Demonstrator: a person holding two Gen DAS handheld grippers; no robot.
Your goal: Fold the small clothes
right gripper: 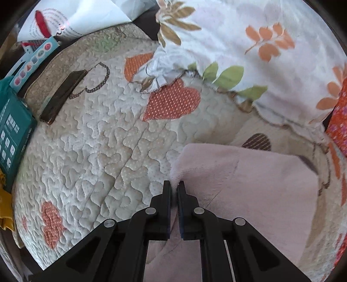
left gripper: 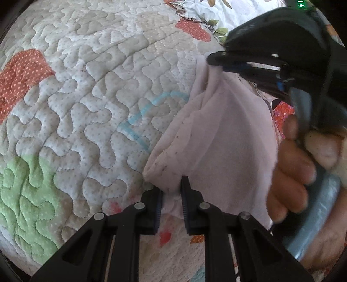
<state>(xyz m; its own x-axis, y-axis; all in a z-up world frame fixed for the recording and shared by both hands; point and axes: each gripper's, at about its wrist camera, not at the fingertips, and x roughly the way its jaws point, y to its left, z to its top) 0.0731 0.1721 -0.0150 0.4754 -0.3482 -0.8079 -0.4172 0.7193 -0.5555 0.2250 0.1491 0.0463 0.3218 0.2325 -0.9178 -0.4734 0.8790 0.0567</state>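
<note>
A small pale pink garment point(left gripper: 219, 141) hangs stretched between my two grippers above a quilted bedspread point(left gripper: 86, 108). My left gripper point(left gripper: 171, 188) is shut on its lower corner. In the left wrist view my right gripper point(left gripper: 219, 61) pinches the garment's upper corner, with the person's hand point(left gripper: 299, 173) on its handle. In the right wrist view my right gripper point(right gripper: 174, 188) is shut on the folded edge of the pink garment point(right gripper: 249, 191), which drapes down to the right.
The quilt point(right gripper: 97, 151) has orange hearts and a green patch. A floral blanket point(right gripper: 249, 43) lies bunched at the back right. A dark phone case with a chain point(right gripper: 63, 95), a teal box point(right gripper: 13, 130) and papers point(right gripper: 65, 19) sit at the far left.
</note>
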